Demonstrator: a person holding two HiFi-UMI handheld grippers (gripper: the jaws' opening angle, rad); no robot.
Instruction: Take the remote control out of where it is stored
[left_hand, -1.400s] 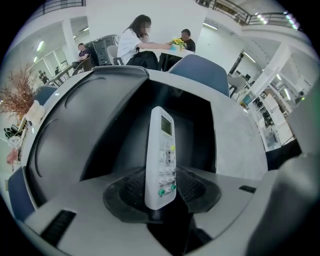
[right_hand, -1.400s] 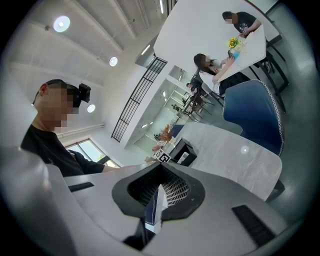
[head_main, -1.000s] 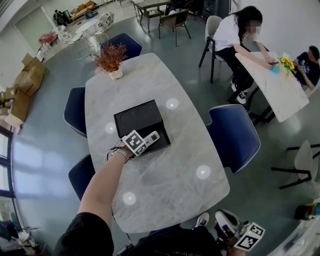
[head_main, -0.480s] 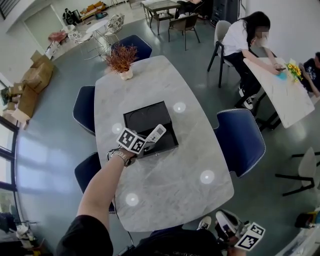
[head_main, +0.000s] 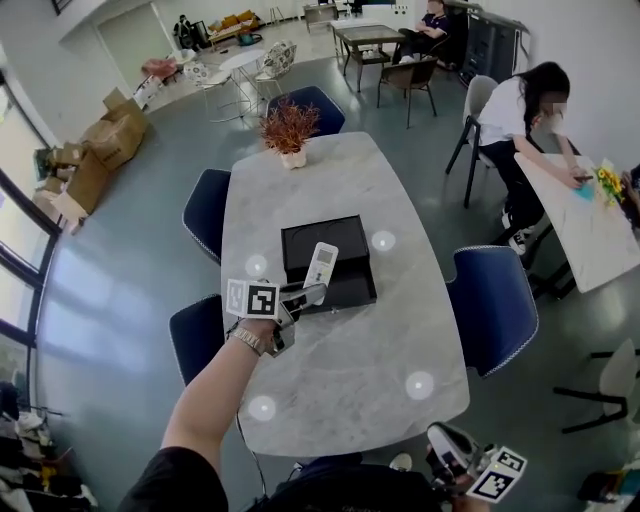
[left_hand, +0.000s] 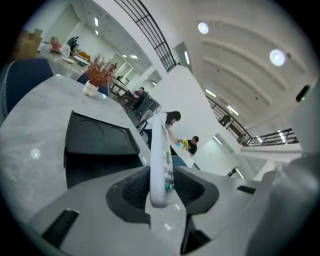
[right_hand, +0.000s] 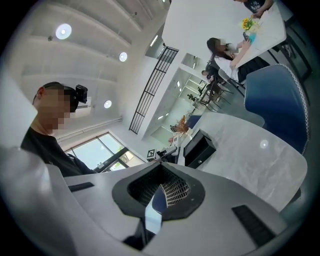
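The white remote control (head_main: 321, 264) is lifted clear of the black storage box (head_main: 300, 240) and slants over the box's front part. My left gripper (head_main: 310, 292) grips its lower end, and the jaws are closing with the remote between them. In the left gripper view the remote (left_hand: 159, 160) stands edge-on between the pads of the left gripper (left_hand: 161, 192), with the box (left_hand: 95, 137) behind it on the left. My right gripper (head_main: 445, 445) hangs low beyond the table's near edge; in its own view the right gripper (right_hand: 159, 192) is shut with nothing in it.
The box rests on a marble table (head_main: 340, 380) with a potted dried plant (head_main: 290, 130) at the far end. Blue chairs (head_main: 490, 305) (head_main: 205, 205) flank the table. A person (head_main: 520, 110) leans over a second table (head_main: 590, 230) at the right.
The left gripper has swung the remote from the box's front right corner up and over the box. The head camera has shifted, so the table sits further right in view.
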